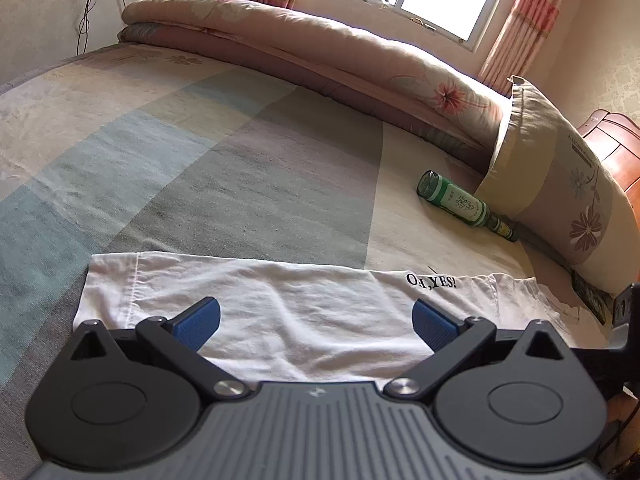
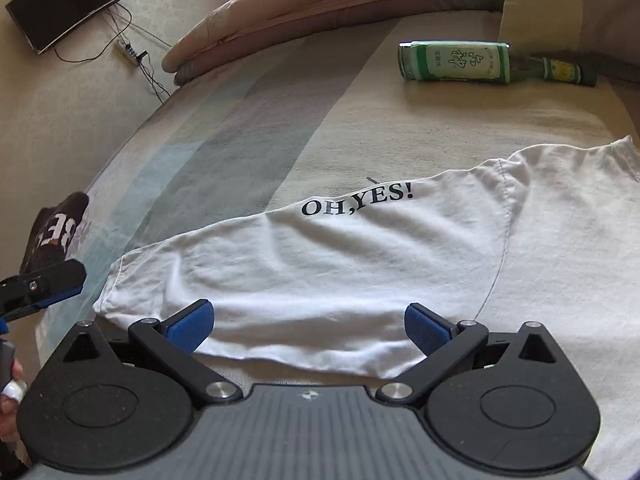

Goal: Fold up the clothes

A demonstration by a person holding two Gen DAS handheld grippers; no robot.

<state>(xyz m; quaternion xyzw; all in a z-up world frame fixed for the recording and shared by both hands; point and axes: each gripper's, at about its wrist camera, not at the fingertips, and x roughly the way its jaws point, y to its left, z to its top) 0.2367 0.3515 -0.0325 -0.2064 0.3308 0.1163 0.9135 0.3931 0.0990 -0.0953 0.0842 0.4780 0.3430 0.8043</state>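
The near edge of the white shirt [image 1: 280,320] is being hidden under the left gripper [image 1: 316,322]. Ahead and right, the green bottle [image 1: 464,204] neck is being covered by the pillow [image 1: 560,184].

The shirt [image 2: 320,264] is seen as soft white cloth, matt and creased. The sheet [image 1: 200,152] is woven cloth, slightly rough. The bottle [image 2: 456,62] is glossy green glass with a paper label.
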